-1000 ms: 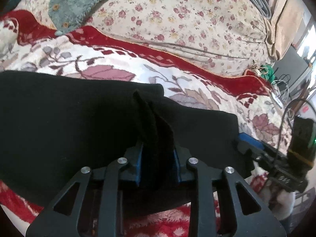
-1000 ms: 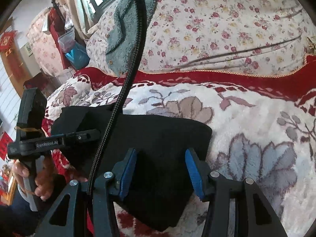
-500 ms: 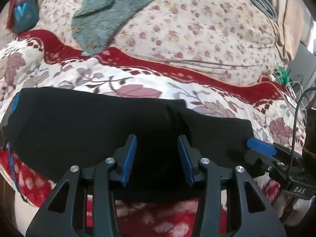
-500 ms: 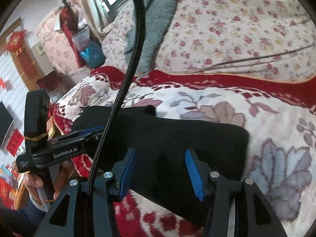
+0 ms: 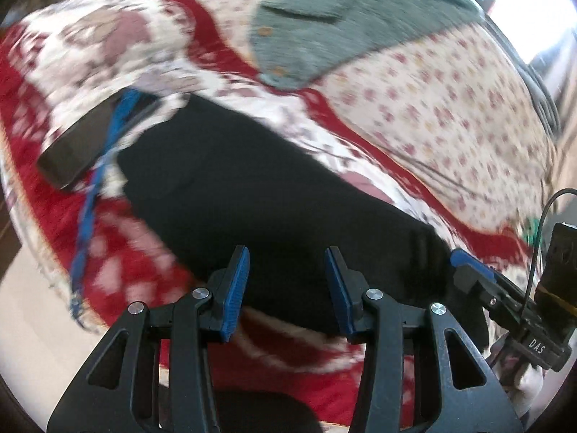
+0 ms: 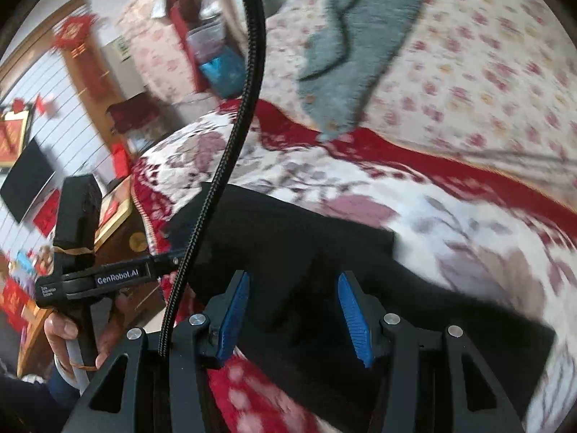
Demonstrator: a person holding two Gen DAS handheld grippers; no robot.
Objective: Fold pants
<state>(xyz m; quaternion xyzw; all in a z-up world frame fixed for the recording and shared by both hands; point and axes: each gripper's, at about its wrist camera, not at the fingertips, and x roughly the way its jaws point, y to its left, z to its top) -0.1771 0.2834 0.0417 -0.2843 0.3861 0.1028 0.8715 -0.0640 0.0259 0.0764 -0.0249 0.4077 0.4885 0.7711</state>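
Note:
The black pants [image 5: 274,195] lie folded in a flat strip on the floral red-and-white blanket [image 5: 90,54]. They also show in the right wrist view [image 6: 324,252]. My left gripper [image 5: 286,288] is open and empty, just above the strip's near edge. My right gripper [image 6: 294,310] is open and empty over the near edge of the pants. The left gripper also shows at the pants' left end in the right wrist view [image 6: 108,274]. The right gripper shows at the pants' right end in the left wrist view [image 5: 479,278].
A grey-green fleece garment [image 5: 342,18] lies on the flowered quilt [image 5: 450,101] behind the pants. A dark flat object with a blue strap [image 5: 90,144] lies on the blanket left of the pants. A black cable [image 6: 234,137] hangs across the right wrist view. Furniture [image 6: 119,198] stands left of the bed.
My left gripper let go of the pinched fold of the pants and opened. Both grippers have pulled back and swung left. The pants now lie flat.

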